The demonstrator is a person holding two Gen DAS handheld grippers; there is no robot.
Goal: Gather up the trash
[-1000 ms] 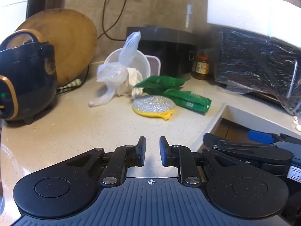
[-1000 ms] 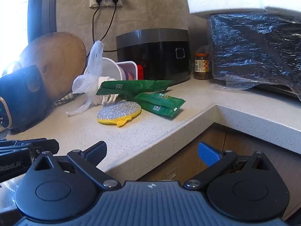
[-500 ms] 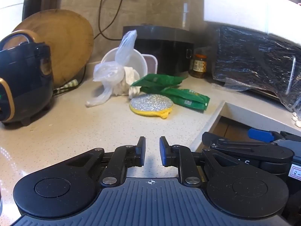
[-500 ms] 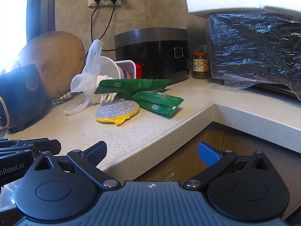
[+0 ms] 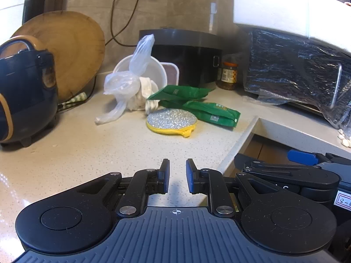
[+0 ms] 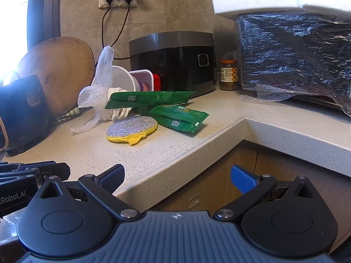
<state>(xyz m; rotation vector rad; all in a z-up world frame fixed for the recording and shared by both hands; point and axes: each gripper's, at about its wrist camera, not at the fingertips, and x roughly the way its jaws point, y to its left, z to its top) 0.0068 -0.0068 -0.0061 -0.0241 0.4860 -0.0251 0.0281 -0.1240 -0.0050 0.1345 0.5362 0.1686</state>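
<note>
Two green snack wrappers lie on the counter: one (image 5: 210,112) flat, one (image 5: 179,92) propped above it; they also show in the right wrist view (image 6: 179,118) (image 6: 149,98). A crumpled clear plastic bag (image 5: 125,83) with white tissue stands to their left, also in the right wrist view (image 6: 96,92). My left gripper (image 5: 177,176) hovers over the near counter, its jaws a narrow gap apart and empty. My right gripper (image 6: 177,176) is wide open and empty at the counter's front edge, well short of the trash.
A yellow-rimmed silver scrubber (image 5: 171,120) lies before the wrappers. A dark blue rice cooker (image 5: 22,92) and wooden board (image 5: 72,50) stand left. A black cooker (image 5: 186,54), jar (image 5: 229,75), white bowl (image 5: 153,70) and plastic-wrapped appliance (image 5: 296,72) line the back. The counter edge (image 6: 186,151) drops to cabinets.
Both grippers have edged slightly forward and up toward the counter; the objects sit a little lower in view. Jaw openings are unchanged.
</note>
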